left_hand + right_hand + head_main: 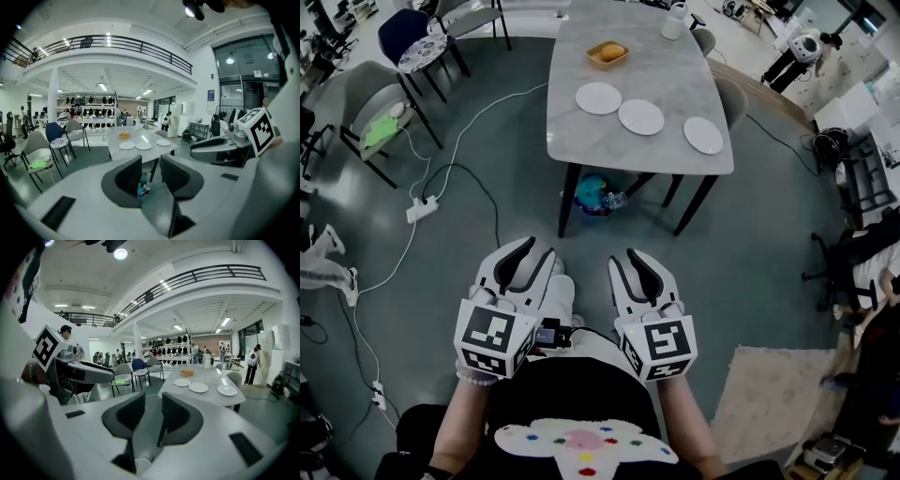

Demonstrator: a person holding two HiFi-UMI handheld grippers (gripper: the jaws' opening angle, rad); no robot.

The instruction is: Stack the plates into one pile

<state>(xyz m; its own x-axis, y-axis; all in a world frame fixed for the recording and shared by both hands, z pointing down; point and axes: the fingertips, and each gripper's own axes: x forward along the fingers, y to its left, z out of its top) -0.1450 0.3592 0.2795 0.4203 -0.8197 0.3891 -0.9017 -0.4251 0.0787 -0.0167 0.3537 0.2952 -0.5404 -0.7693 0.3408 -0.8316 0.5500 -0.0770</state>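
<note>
In the head view the left claw (530, 251) and the right claw (625, 258) hang side by side over the floor (487, 141), both pointing toward the far surface (647, 56) and well apart from it; each is released, jaws parted with nothing between them; on the surface lie the left plate (598, 97), the middle plate (640, 116) and the right plate (703, 135), each apart from the next, in a row that slants from far left to near right; an orange bowl (607, 52) sits beyond them. In the left gripper view the parted, empty jaws frame only floor and what lies under the surface; the plates sit far ahead, just above the gap, with the right claw showing at the right. In the right gripper view the jaws are likewise apart and bare; the row lies ahead and to the right of the gap, the right plate closest. Stacking looks not yet begun; the right hand seems the nearer to the row's near end, so that plate is its likely first reach once the distance closes.
</note>
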